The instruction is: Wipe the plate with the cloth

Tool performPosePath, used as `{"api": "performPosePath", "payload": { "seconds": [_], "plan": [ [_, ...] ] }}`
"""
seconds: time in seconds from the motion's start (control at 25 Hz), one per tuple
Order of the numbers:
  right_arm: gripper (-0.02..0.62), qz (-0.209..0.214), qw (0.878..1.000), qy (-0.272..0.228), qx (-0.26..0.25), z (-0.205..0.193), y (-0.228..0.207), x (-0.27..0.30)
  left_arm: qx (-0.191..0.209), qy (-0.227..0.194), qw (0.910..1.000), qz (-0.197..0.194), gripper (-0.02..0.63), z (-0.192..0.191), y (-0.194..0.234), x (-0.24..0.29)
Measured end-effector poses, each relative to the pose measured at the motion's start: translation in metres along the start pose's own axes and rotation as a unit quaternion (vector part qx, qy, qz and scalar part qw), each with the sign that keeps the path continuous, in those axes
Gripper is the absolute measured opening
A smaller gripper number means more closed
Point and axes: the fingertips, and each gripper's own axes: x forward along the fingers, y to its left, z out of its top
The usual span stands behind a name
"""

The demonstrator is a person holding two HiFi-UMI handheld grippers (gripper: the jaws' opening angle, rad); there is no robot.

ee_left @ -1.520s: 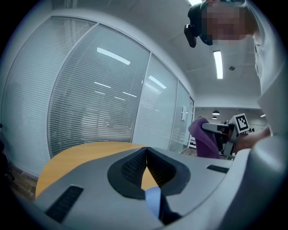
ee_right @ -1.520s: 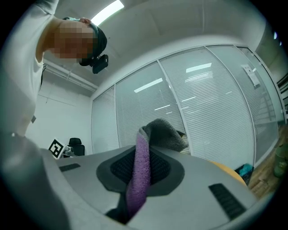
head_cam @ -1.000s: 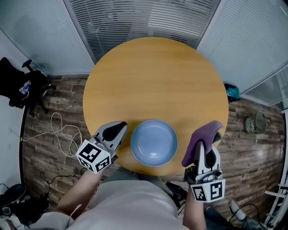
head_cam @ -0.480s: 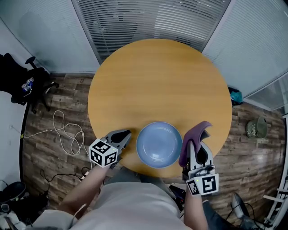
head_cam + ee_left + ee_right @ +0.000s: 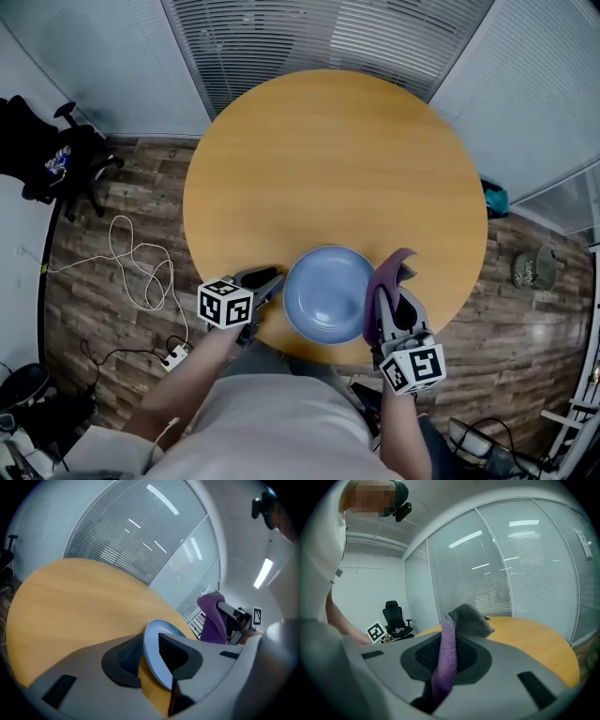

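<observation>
A light blue plate (image 5: 328,293) sits at the near edge of the round wooden table (image 5: 328,159). My left gripper (image 5: 275,278) is at the plate's left rim; its jaws have just been opening and stand open with the rim (image 5: 154,656) between them, one jaw under it and one over it. My right gripper (image 5: 389,305) is at the plate's right edge, shut on a purple cloth (image 5: 384,278) that sticks up and folds over past its fingertips. In the right gripper view the cloth (image 5: 445,663) hangs between the two pads.
A black office chair (image 5: 56,155) stands on the wood floor at the left, near a looped white cable (image 5: 141,262) and a power strip (image 5: 173,356). Glass walls with blinds close off the far side. A teal object (image 5: 494,199) lies right of the table.
Both grippers have come down toward the table. The left one has closed in on the plate's left rim and opened its jaws around it. The right one brought the cloth to the plate's right edge.
</observation>
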Motion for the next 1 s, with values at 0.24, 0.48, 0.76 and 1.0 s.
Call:
{"api": "performPosePath", "payload": {
  "seconds": [0.24, 0.48, 0.76, 1.0],
  "plan": [
    [0.051, 0.016, 0.999, 0.027, 0.005, -0.014, 0.009, 0.013, -0.029, 0.032, 0.9991, -0.003, 0.132, -0.022, 0.001, 0.01],
    [0.051, 0.044, 0.999, 0.031, -0.001, -0.014, 0.028, 0.025, -0.05, 0.083, 0.9952, 0.013, 0.137, -0.046, 0.007, 0.022],
    [0.051, 0.053, 0.998, 0.036, -0.002, -0.018, 0.03, 0.027, -0.066, 0.115, 0.9911, 0.003, 0.192, -0.06, -0.003, 0.039],
    [0.051, 0.053, 0.998, 0.034, -0.001, -0.017, 0.031, 0.029, -0.071, 0.126, 0.989, 0.029, 0.196, -0.058, 0.002, 0.043]
  ]
}}
